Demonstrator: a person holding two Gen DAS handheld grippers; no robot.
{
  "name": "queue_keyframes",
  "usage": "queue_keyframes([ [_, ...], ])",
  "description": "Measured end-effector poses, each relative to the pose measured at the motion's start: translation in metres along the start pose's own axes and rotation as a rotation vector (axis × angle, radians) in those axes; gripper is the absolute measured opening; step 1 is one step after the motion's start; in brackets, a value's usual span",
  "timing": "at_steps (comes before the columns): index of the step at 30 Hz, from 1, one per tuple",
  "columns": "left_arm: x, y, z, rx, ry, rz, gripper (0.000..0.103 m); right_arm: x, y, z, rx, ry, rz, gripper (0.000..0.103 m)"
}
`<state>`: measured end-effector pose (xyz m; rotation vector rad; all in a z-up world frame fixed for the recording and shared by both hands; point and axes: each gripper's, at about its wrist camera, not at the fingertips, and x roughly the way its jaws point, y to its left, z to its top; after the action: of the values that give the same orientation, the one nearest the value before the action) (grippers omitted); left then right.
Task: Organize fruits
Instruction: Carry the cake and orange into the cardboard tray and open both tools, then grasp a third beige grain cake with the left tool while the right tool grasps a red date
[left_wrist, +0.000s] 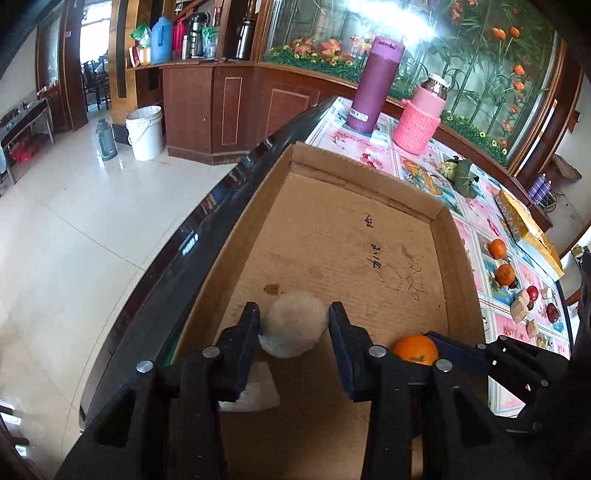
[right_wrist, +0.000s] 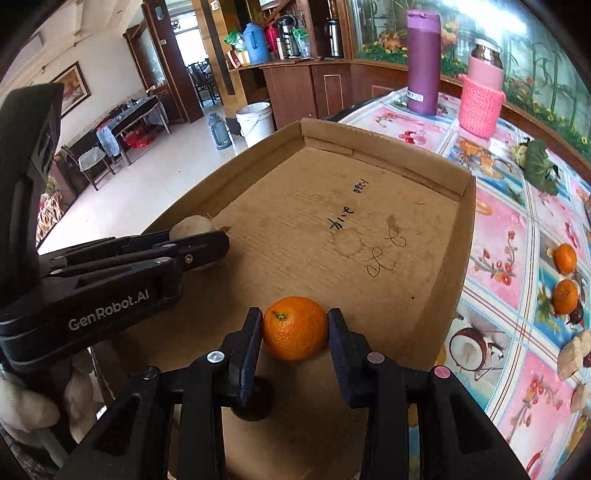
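Right hand-held gripper (right_wrist: 294, 334) clamped on orange (right_wrist: 294, 328), low over near end of cardboard tray (right_wrist: 466, 236), dark round fruit just under it. Left hand-held gripper (left_wrist: 294, 325) beside it toward tray's left wall, pads against pale fuzzy fruit (left_wrist: 295, 323), apparently gripping. Both fruits round, no long axis. Probably releasing both next. More oranges on bench (right_wrist: 491, 229), right of tray; right hand nearer.

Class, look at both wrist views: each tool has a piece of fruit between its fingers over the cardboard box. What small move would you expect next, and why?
Probably open both and let go. The right tool holds the orange and the left tool the pale round fruit, both already low inside the cardboard box, so releasing should leave them in it. More fruit waits on the tablecloth.
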<state>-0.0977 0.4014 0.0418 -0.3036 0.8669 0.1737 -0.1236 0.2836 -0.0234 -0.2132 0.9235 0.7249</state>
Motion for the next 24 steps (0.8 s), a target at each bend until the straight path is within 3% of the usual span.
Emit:
queue_keyframes([
  [6, -0.038, -0.009, -0.003, 0.023, -0.108, 0.052, 0.054, -0.02, 0.002, -0.002, 0.002, -0.05, 0.014, 0.047],
  [11, -0.068, -0.031, -0.008, 0.082, -0.186, 0.095, 0.059, -0.045, -0.005, -0.011, 0.043, -0.097, 0.012, 0.049],
  [24, -0.106, -0.095, -0.029, 0.243, -0.271, 0.126, 0.067, -0.102, -0.042, -0.052, 0.163, -0.175, -0.029, 0.054],
])
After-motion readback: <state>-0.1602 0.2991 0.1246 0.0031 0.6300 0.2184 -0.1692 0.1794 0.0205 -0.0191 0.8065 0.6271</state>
